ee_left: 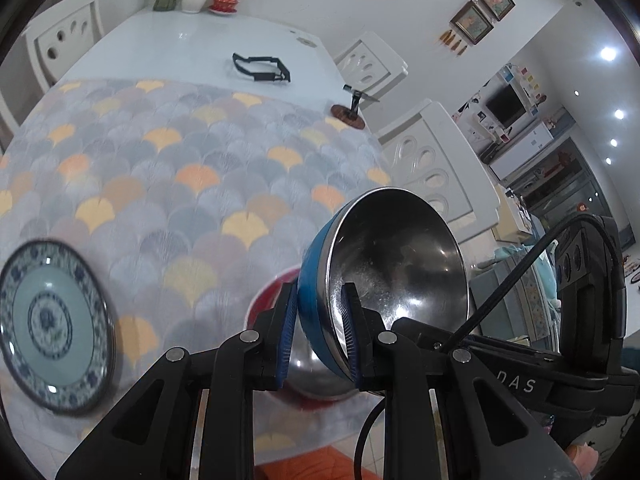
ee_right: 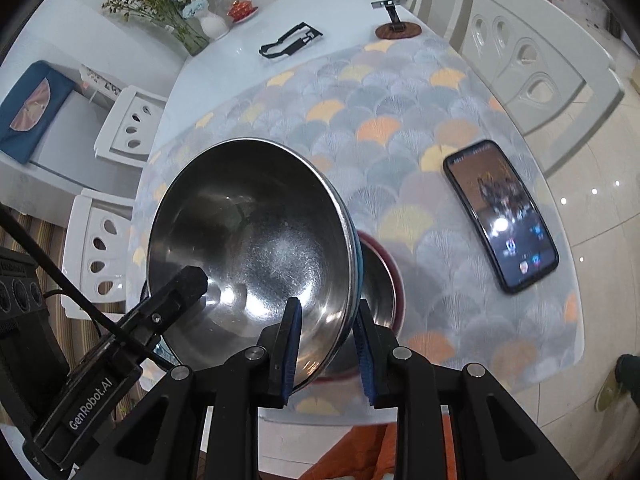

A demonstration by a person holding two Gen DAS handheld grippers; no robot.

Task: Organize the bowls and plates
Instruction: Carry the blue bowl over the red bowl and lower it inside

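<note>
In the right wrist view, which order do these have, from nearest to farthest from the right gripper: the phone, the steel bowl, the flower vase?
1. Steel bowl: its rim is clamped in the right gripper.
2. Phone: to the right, on the patterned cloth.
3. Flower vase: at the far end of the table, upper left.

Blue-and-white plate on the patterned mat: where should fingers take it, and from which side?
Grip the plate at its raised rim, from the side facing the bowl, where bare mat gives room. It lies flat and shallow, so one finger goes under the lip and one over it.
</note>
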